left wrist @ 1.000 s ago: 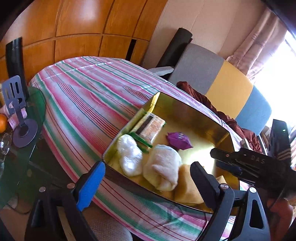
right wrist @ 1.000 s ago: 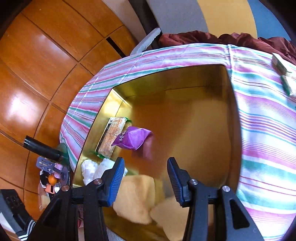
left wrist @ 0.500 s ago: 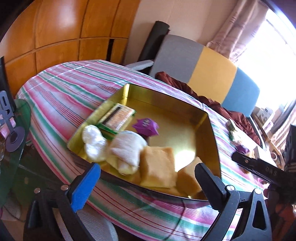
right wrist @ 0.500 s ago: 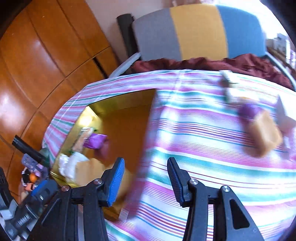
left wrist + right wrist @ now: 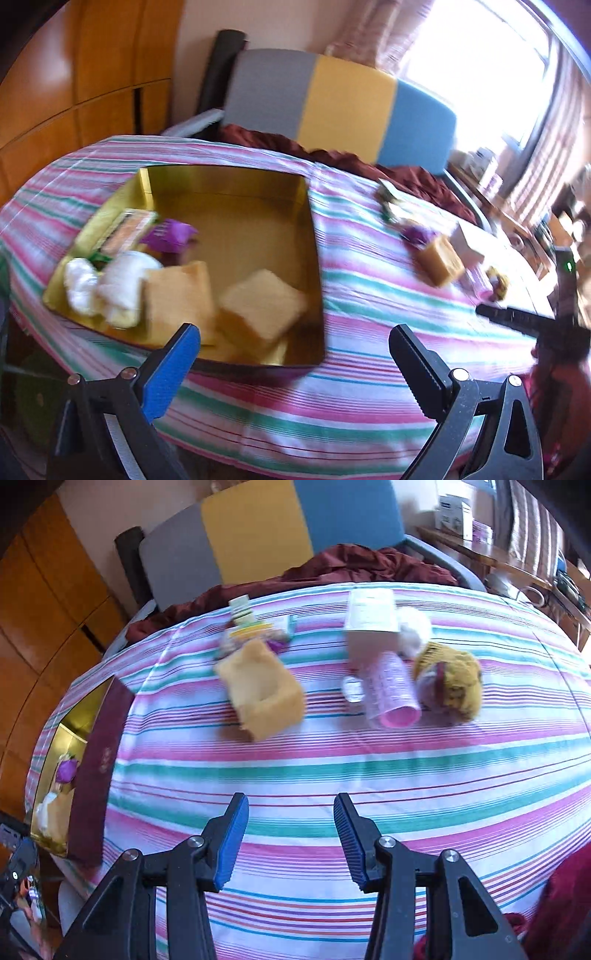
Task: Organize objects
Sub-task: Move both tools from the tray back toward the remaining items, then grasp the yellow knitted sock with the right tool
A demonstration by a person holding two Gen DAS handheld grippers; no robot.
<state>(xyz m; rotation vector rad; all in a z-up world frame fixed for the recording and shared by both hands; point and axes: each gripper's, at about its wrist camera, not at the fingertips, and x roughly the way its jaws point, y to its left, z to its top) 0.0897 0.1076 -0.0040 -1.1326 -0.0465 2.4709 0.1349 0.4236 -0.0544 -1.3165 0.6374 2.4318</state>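
You are in a home, likely a living or bedroom: a striped cloth (image 5: 332, 768) covers the surface, a grey, yellow and blue sofa (image 5: 343, 107) sits behind, with wooden cabinets (image 5: 92, 74) and a curtained window (image 5: 480, 55).

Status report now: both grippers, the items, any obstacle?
Left gripper open, empty. Right gripper open, empty, facing tan sponge block on striped tablecloth. Gold box partly filled. Path unobstructed.

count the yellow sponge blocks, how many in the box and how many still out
3 visible: two in the gold box, one beside the other, and one on the striped cloth. More could be hidden.
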